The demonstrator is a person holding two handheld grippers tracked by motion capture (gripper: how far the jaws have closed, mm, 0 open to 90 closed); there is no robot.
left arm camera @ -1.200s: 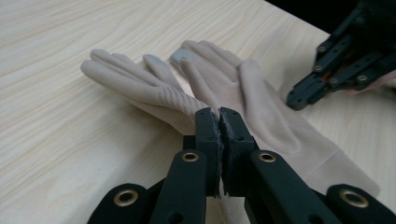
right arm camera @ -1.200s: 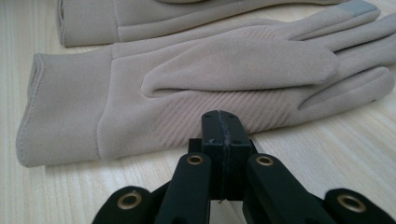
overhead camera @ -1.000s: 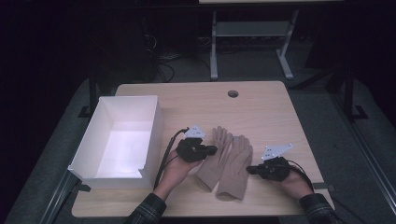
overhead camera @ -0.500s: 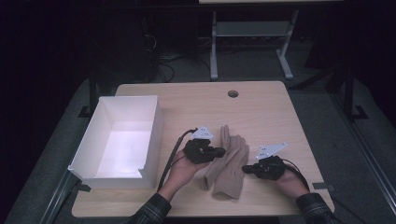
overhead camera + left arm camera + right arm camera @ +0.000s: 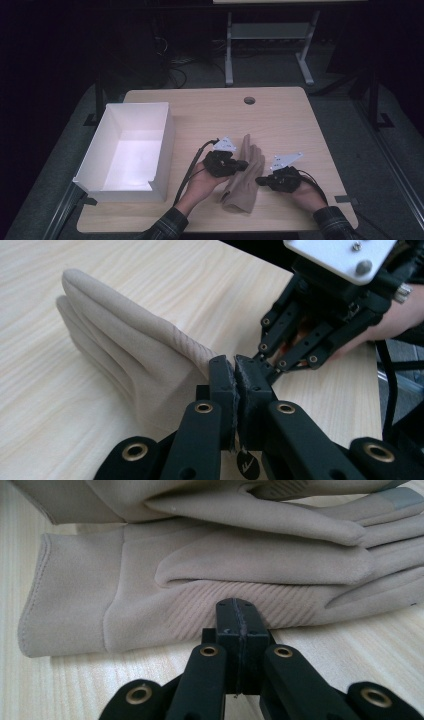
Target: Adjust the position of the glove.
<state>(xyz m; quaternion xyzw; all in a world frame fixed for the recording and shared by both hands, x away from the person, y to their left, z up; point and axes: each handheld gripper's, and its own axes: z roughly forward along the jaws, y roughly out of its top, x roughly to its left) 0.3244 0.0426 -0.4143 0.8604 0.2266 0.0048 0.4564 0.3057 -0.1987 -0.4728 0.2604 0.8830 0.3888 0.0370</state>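
Beige glove (image 5: pixel 244 175) is lying on the wooden surface (image 5: pixel 280 125), near its front edge, between the two hands; one layer is standing folded up over the other, fingers pointing away from the person. Left tongs (image 5: pixel 235 371) are pinching a raised fold of the glove fabric, jaws pressed together on it. Right tongs (image 5: pixel 238 611) are resting jaws together at the glove's near edge, tip touching the ribbed palm; cannot tell whether any fabric is caught. White open box (image 5: pixel 116 150) is sitting well to the left of the glove.
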